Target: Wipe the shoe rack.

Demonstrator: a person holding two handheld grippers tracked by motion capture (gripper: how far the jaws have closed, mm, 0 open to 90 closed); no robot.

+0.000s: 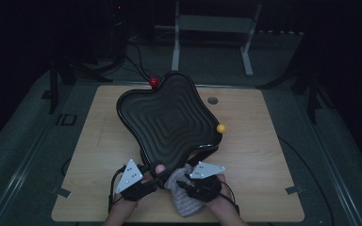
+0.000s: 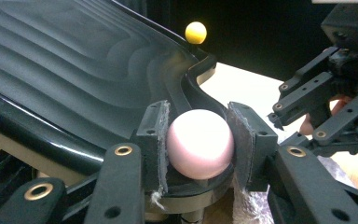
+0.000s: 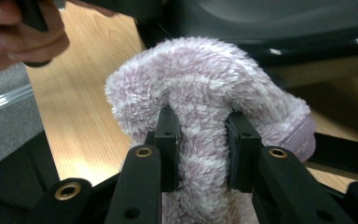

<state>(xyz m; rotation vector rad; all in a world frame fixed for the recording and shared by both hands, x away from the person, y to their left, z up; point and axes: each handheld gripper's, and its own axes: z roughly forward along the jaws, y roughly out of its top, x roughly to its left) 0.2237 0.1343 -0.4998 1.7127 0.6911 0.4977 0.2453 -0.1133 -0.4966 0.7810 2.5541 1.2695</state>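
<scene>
L hand-held gripper (image 2: 199, 144) is closed on the pink ball knob (image 2: 199, 143) at the near corner of the black wavy tray (image 1: 169, 117), pads pressed to both sides of the ball. The tray runs up and away from it, tilted w/ the far edge higher; the yellow knob (image 2: 196, 32) sits beyond and to its right, the red knob (image 1: 154, 82) at the far corner. R hand-held gripper (image 3: 200, 140), just right of the L one, is clamped narrow on a fold of fuzzy lilac cloth (image 3: 205, 93), tray rim right ahead of and above it.

Risks, as I judge them: ball is round and smooth, so the pads could slip and the tray drop to the table (image 1: 264, 188). Cloth is pinched by one fold only; dragging it on the rim may pull it free. The 2 grippers are close together, so collision is possible.
</scene>
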